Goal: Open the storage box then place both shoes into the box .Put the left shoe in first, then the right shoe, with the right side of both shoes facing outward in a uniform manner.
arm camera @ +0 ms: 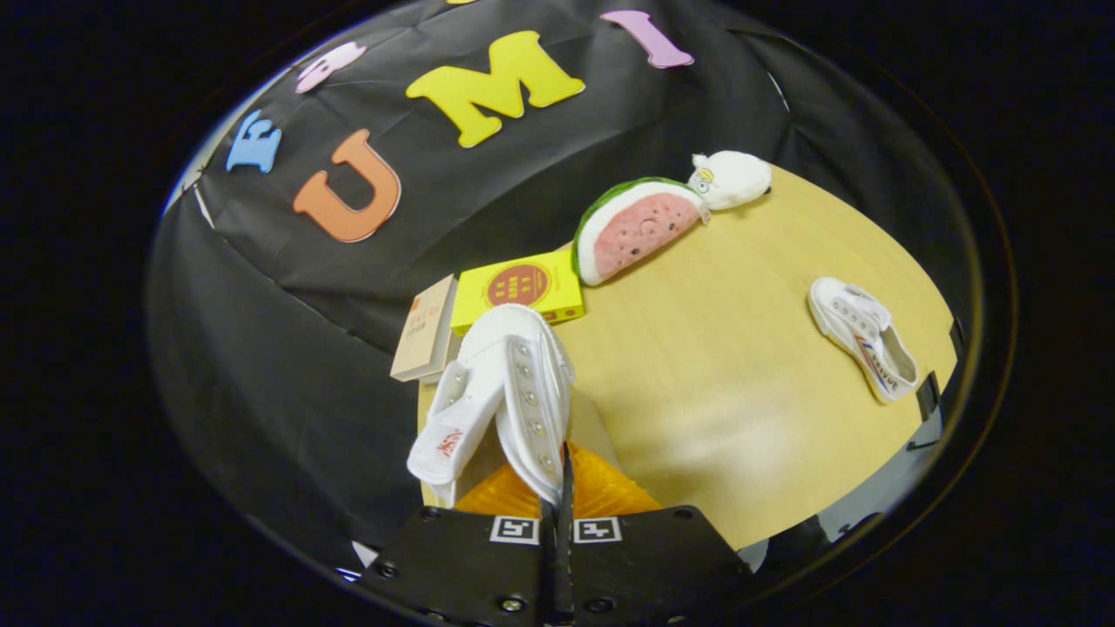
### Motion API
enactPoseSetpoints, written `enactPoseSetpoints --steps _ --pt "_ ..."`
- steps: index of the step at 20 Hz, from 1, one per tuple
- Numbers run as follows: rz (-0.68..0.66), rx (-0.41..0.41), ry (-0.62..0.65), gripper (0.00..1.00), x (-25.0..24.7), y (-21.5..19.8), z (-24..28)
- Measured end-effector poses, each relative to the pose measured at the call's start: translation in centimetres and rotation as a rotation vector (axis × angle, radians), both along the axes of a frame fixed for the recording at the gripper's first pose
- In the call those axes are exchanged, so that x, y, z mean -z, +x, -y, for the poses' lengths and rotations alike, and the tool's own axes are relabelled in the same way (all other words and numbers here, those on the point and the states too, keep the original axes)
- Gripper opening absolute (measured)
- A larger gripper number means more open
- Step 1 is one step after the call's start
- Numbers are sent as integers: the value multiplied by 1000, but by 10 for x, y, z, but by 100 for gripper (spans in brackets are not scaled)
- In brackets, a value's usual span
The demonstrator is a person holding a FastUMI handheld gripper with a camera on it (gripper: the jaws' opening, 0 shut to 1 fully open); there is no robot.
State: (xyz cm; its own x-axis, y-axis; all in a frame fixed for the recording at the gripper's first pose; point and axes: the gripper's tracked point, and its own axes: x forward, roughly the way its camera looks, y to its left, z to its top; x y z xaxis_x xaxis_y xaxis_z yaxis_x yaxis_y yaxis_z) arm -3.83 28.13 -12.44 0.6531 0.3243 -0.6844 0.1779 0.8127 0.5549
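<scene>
Wood table [749,366] under me; my gripper [557,475] tilted, fingers pinched tight on shoe [505,383] w/ toe pointing ahead, 2nd shoe [862,335] far right.

No text can be read with certainty. A round red emblem with small characters is noted on the top of the yellow box [523,287], too small to make out. Faint reddish print is seen on the tan box [427,331] just beside it, illegible. A red mark is carried on the side of the held shoe [514,374], whose upper edge is pinched between the closed fingers of the gripper [562,488]. Red and blue lettering is borne on the side of the second shoe [862,335], lying well apart on the table, and is not resolved. Two square coded markers [514,529] are fixed at the finger bases.
</scene>
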Motion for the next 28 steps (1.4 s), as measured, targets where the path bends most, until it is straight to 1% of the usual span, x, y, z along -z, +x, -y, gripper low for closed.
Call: enactPoseSetpoints --steps 6,13,17,22,25,28 --pt "-10 -40 -1 0 15 1 -69" --pt "-88 -14 -16 0 55 5 -113" --pt "-111 -24 -57 0 75 8 -121" --pt "-137 -9 -61 0 92 13 -132" --pt "-126 -9 -78 0 96 16 -136" --pt "-106 -31 -106 0 99 14 -141"
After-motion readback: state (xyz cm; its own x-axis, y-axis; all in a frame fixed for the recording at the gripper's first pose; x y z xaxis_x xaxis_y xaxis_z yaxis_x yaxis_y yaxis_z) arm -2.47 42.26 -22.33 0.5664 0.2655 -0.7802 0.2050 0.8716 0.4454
